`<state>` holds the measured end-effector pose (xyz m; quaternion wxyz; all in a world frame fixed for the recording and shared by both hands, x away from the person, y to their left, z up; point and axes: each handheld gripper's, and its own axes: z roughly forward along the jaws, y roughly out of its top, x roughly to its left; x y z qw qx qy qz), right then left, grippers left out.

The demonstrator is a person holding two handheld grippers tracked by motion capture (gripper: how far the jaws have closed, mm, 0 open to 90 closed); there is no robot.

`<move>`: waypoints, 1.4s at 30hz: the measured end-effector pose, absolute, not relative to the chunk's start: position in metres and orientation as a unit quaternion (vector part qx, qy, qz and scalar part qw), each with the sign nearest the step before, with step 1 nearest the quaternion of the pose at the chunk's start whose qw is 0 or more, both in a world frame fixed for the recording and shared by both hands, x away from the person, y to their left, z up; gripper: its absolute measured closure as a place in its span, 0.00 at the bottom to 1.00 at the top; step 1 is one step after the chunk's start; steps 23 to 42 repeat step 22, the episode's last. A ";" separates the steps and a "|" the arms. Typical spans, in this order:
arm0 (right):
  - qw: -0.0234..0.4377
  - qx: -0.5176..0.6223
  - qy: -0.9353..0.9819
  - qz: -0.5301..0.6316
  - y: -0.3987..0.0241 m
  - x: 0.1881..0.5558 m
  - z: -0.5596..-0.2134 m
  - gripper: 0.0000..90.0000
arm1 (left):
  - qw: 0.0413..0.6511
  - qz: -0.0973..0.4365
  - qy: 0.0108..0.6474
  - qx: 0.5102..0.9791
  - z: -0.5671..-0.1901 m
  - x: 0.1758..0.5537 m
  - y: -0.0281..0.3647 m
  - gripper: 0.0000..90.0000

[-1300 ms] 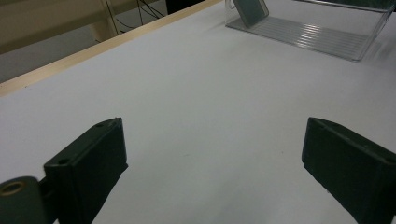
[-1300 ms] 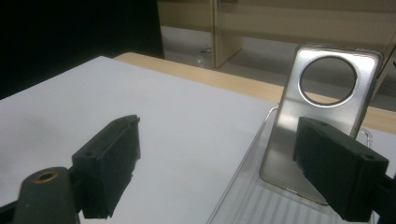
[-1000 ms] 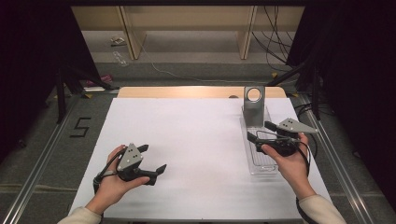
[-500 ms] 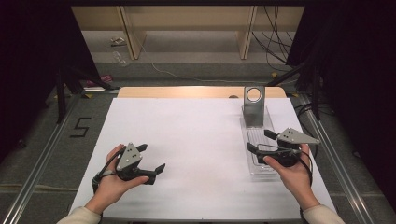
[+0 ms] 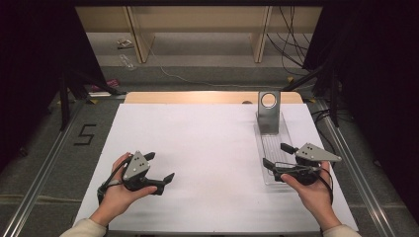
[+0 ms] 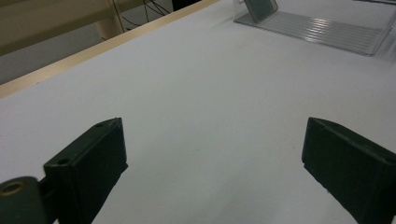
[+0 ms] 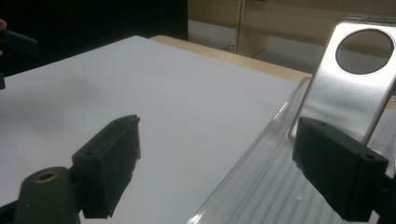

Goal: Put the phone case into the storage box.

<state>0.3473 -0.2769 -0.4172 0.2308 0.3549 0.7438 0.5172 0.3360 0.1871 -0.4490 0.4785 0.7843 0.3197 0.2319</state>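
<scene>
White table top (image 5: 207,148) bare between grippers, open passage; clear ribbed tray (image 5: 272,148) and upright metal stand (image 5: 269,112) block far right side, near right gripper (image 5: 276,155)

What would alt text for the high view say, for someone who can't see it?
A person's two hands each hold an open black gripper over a white table: the right gripper hovers above a clear tray with a metal stand at its far end, and the left gripper rests near the front left.

Bright tabletop (dark surroundings), soft focus
</scene>
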 end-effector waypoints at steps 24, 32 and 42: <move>0.252 0.344 0.736 0.525 -0.274 0.341 -0.422 0.18 | 0.478 0.231 0.322 0.784 -0.450 0.337 0.187 0.07; 0.252 0.344 0.736 0.525 -0.274 0.341 -0.422 0.18 | 0.478 0.231 0.322 0.784 -0.450 0.337 0.187 0.07; 0.252 0.344 0.736 0.525 -0.274 0.341 -0.422 0.18 | 0.478 0.231 0.322 0.784 -0.450 0.337 0.187 0.07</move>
